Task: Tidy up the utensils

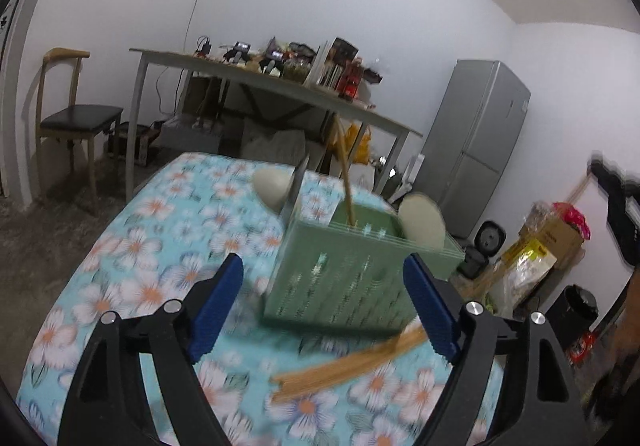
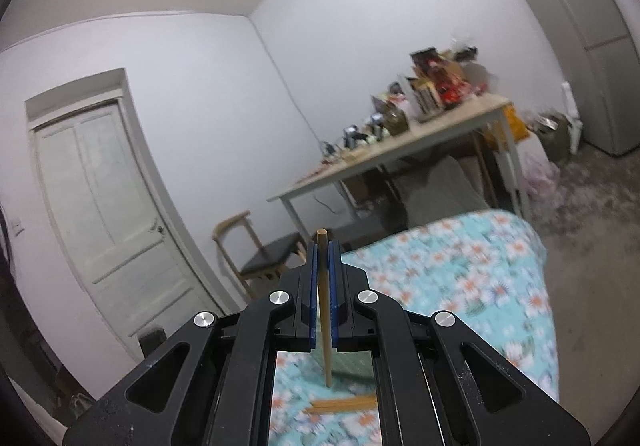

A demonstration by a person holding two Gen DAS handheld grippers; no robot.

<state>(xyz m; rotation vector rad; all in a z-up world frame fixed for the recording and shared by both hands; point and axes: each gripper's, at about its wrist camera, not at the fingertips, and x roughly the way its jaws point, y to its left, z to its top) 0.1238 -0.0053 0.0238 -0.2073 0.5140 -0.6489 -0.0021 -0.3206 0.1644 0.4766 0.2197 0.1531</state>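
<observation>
- The left hand-held gripper [image 1: 322,310] is held with jaws wide apart just before the green caddy [image 1: 344,270], presumably for steadying.
- A single chopstick [image 2: 325,310] is clamped upright in the right hand-held gripper [image 2: 323,266], likely for dropping into the caddy.
- Loose chopsticks [image 1: 352,362] lie beside the caddy.

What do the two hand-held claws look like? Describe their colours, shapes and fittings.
Both look alike. The left claw has a black frame of angular links with triangular cut-outs, round silver pins at the joints, and two blue ribbed fingers. The right claw has the same black links, silver pins and blue fingers. No cables, markings or sleeves are visible.
</observation>
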